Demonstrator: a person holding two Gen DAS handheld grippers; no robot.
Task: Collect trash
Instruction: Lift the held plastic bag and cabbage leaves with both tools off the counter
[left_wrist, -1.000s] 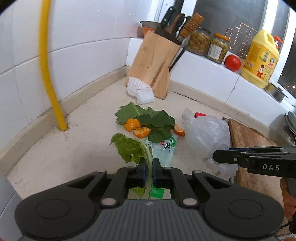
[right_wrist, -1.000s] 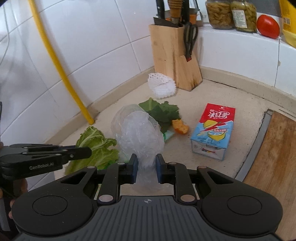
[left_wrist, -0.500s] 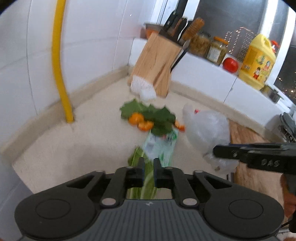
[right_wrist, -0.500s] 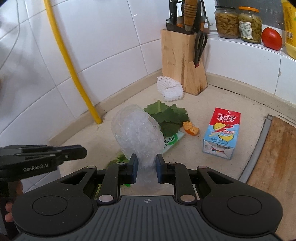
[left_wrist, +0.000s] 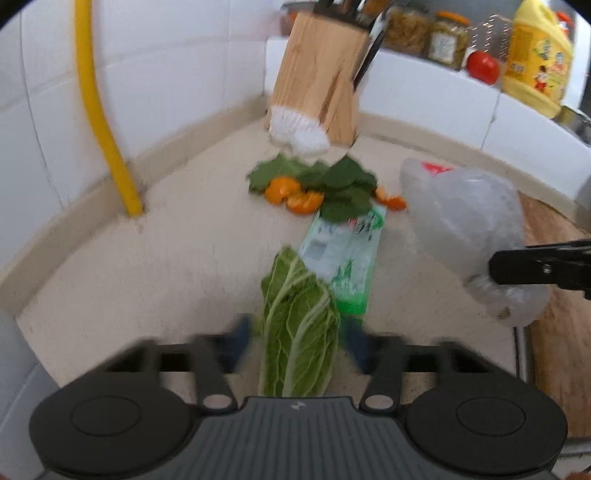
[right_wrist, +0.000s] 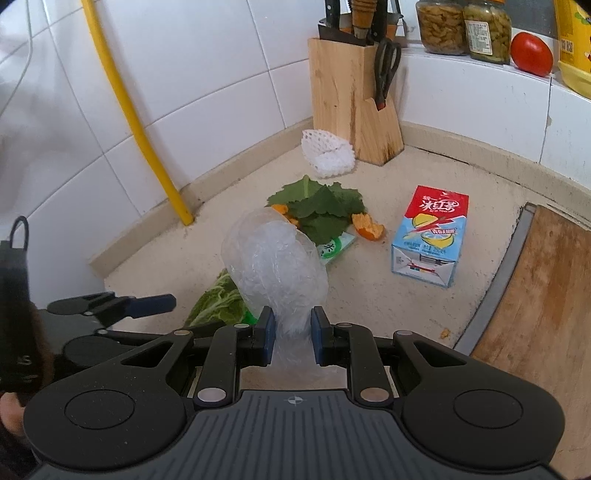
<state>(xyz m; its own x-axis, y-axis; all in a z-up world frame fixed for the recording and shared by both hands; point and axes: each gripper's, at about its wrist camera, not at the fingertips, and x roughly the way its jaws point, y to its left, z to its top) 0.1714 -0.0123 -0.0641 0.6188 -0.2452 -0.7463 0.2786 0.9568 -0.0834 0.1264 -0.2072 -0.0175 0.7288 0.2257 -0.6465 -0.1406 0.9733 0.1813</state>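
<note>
A pale green cabbage leaf (left_wrist: 299, 325) lies on the beige counter, between the jaws of my left gripper (left_wrist: 297, 343). Those jaws are opening and the pads stand clear of the leaf. In the right wrist view the leaf (right_wrist: 218, 302) shows beside the left gripper's fingers (right_wrist: 147, 301). My right gripper (right_wrist: 293, 332) is shut on the neck of a crumpled clear plastic bag (right_wrist: 273, 258), held above the counter; the bag (left_wrist: 469, 218) also hangs at the right of the left wrist view. Further back lie a green wrapper (left_wrist: 343, 251), dark leaves (left_wrist: 340, 184), orange peels (left_wrist: 291, 192) and a juice carton (right_wrist: 430, 236).
A white foam net (right_wrist: 327, 155) sits against a wooden knife block (right_wrist: 351, 107) in the corner. A yellow pipe (left_wrist: 99, 110) runs down the tiled wall at left. A wooden cutting board (right_wrist: 546, 295) borders the right. Jars, a tomato (right_wrist: 532, 53) and a yellow bottle stand on the ledge.
My left gripper sank toward the counter and its jaws parted from the cabbage leaf, which now lies flat. The right gripper kept its hold on the bag, barely moving.
</note>
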